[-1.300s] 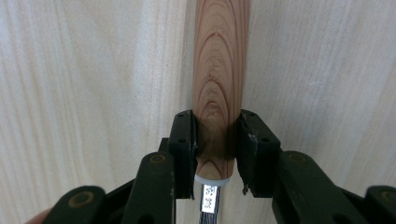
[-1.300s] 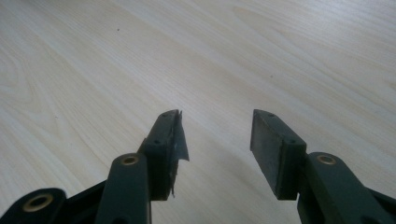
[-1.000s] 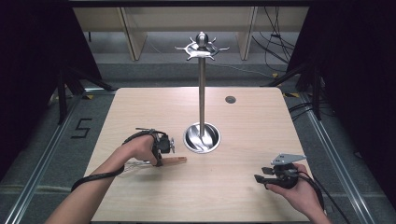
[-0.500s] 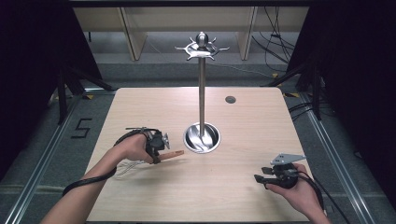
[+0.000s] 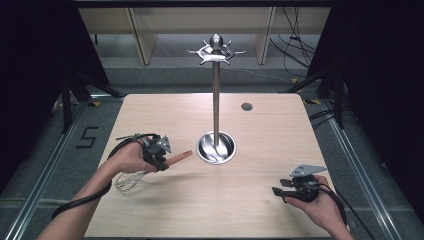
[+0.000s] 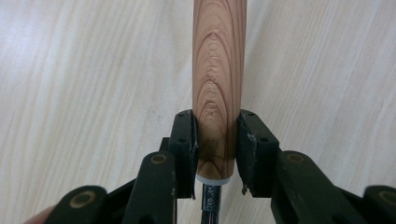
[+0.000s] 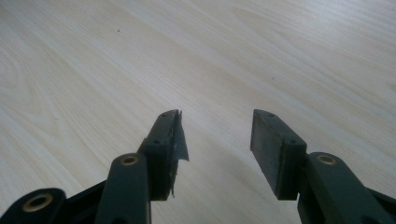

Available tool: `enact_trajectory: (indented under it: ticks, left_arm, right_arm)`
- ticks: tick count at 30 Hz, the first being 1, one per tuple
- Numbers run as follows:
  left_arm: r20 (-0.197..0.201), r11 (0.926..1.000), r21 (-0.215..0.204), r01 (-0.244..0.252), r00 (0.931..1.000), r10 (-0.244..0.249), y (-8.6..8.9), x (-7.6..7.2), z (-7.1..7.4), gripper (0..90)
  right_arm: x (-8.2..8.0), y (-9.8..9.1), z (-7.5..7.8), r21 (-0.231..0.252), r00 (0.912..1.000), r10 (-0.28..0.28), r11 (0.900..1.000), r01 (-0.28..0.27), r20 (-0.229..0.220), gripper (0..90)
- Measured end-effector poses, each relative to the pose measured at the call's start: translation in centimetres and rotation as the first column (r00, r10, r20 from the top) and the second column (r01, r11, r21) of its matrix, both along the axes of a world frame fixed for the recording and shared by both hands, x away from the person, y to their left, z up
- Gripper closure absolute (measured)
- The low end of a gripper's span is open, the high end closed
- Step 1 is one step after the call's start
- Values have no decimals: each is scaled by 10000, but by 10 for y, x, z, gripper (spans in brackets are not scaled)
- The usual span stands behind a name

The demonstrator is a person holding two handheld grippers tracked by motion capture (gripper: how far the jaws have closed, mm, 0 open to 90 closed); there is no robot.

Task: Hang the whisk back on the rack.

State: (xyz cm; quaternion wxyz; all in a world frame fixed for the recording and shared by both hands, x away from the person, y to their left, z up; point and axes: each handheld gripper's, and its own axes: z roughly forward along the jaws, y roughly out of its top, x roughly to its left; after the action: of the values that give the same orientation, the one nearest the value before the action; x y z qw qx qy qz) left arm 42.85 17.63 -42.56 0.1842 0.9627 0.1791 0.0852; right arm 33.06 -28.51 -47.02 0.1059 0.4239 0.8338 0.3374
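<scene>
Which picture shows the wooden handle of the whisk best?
The left gripper view: the wooden handle is close up, clamped between the left tongs. The high view shows it small, poking out toward the stand. The right gripper view looks at bare table.

A pale wooden table (image 5: 260, 125) is set on a grey floor (image 5: 60, 150) (a black "5" (image 5: 86, 136) is marked there). Light wooden shelving (image 5: 145, 30) is seen behind, flanked by dark drapes (image 5: 35, 60).

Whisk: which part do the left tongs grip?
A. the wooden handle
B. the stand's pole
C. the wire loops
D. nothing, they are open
A: the left tongs press both pads on the wooden handle of the whisk, just above its white collar.
</scene>
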Motion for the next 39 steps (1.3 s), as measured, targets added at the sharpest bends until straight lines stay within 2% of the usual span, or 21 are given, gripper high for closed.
enact_trajectory:
  ticks: [2, 7, 9, 12, 14, 18, 21, 22, 23, 24, 25, 26, 27, 31, 32, 34, 35, 36, 37, 38, 39]
  left_arm:
    - [43, 9999, 96, 113, 9999, -113, 3, 0, 3, 687]
    - [472, 9960, -732, -506, 9974, 542, 13, -8, 12, 687]
    - [593, 9872, -1319, -894, 9934, 979, 17, -11, 13, 687]
    - [643, 9815, -1610, -1031, 9913, 1147, 23, -15, 17, 687]
    - [731, 9704, -2031, -1304, 9863, 1478, 27, -18, 20, 688]
    - [1101, 9419, -2852, -1776, 9701, 2162, 34, -26, 21, 688]
    - [1148, 9077, -3573, -2198, 9542, 2763, 36, -35, 20, 688]
    - [1105, 8904, -3821, -2475, 9443, 3099, 37, -38, 20, 688]
    - [1185, 8893, -3824, -2511, 9411, 3167, 39, -39, 22, 688]
    - [1151, 8685, -4083, -2811, 9280, 3544, 40, -42, 21, 688]
    - [1214, 8615, -4152, -2923, 9207, 3709, 42, -45, 22, 688]
    - [1198, 8454, -4339, -3115, 9100, 3968, 42, -47, 23, 688]
    - [1221, 8372, -4455, -3172, 9048, 4079, 43, -49, 24, 688]
    - [1144, 7470, -5459, -3795, 8495, 5151, 45, -58, 27, 688]
    - [1144, 7320, -5572, -3921, 8368, 5354, 45, -60, 28, 688]
    - [1076, 6716, -6096, -4211, 7955, 5963, 44, -66, 29, 688]
    - [979, 6479, -6286, -4302, 7827, 6147, 43, -67, 29, 688]
    - [979, 6479, -6286, -4302, 7827, 6147, 43, -67, 29, 688]
    - [1066, 6166, -6562, -4349, 7556, 6463, 41, -71, 29, 688]
    - [1172, 5925, -6785, -4342, 7323, 6709, 38, -75, 29, 688]
    - [1187, 5818, -6864, -4363, 7221, 6815, 37, -77, 29, 688]
  right_arm:
    - [0, 0, 0, 1, 10000, -5, 10000, 5, -18, 530]
    - [0, 0, 0, -13, 10000, 14, 10000, -14, 44, 530]
    - [0, 0, 0, -7, 10000, -32, 10000, 32, -33, 529]
    - [0, 0, 0, -11, 10000, -27, 10000, 27, -15, 529]
    - [1, 0, -3, -18, 9993, 89, 10000, -88, 360, 530]
    - [1, 0, -3, 13, 9993, 68, 10000, -69, 378, 529]
    - [0, 0, 0, -41, 10000, 32, 10000, -32, 44, 529]
    - [0, 0, 0, -26, 10000, 7, 10000, -7, 40, 529]
    - [0, 0, 0, -39, 10000, 24, 10000, -24, 61, 529]
    - [1, 0, -2, -88, 9994, 114, 9999, -111, 315, 529]
    - [1, 1, -4, 82, 9989, 30, 10000, -34, 469, 528]
    - [0, 1, -2, 109, 9999, -9, 9999, 8, 165, 528]
    - [0, 1, -2, 118, 9999, 10, 9999, -11, 156, 528]
    - [0, 1, -2, 89, 9998, -12, 10000, 10, 179, 527]
    - [0, 1, -2, 92, 9998, -16, 10000, 14, 173, 527]
    - [0, 1, -2, 105, 9999, -2, 9999, 1, 145, 527]
    - [0, 2, -2, 108, 10000, -44, 9999, 43, 75, 527]
    - [0, 2, -2, 108, 10000, -44, 9999, 43, 75, 527]
    - [0, 2, -2, 104, 10000, -49, 9999, 48, 84, 527]
    - [0, 2, -2, 101, 10000, -42, 9999, 42, 71, 527]
    - [0, 2, -2, 100, 10000, -39, 9999, 38, 81, 527]
